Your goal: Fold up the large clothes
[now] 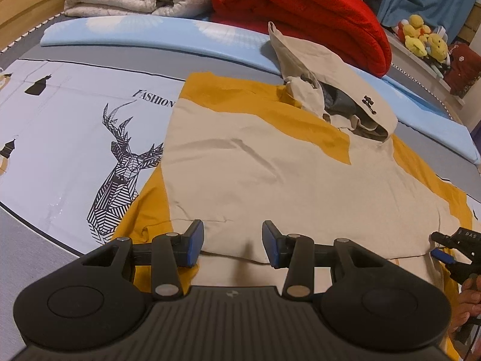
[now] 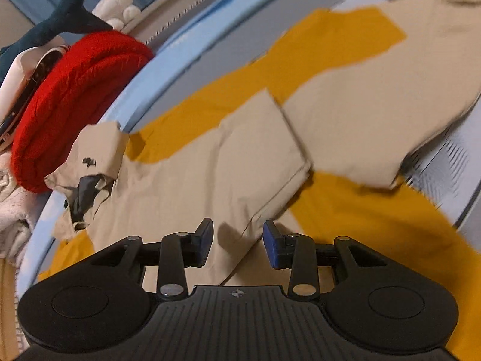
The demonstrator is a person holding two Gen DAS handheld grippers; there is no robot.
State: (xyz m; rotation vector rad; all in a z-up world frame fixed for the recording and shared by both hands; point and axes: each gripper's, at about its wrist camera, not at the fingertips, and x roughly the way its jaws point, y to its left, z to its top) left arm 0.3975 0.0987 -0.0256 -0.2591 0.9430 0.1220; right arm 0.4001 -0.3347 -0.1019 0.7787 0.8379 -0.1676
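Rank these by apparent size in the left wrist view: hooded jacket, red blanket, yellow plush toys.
1. Hooded jacket, largest.
2. Red blanket, though it lies farther away, so its real size is unsure.
3. Yellow plush toys, smallest and most distant.

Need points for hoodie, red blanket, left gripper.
hoodie [image 1: 270,174], left wrist view, beige back panel.
red blanket [image 1: 300,9], left wrist view, top fold.
left gripper [image 1: 233,242], left wrist view, midway between the open fingertips.
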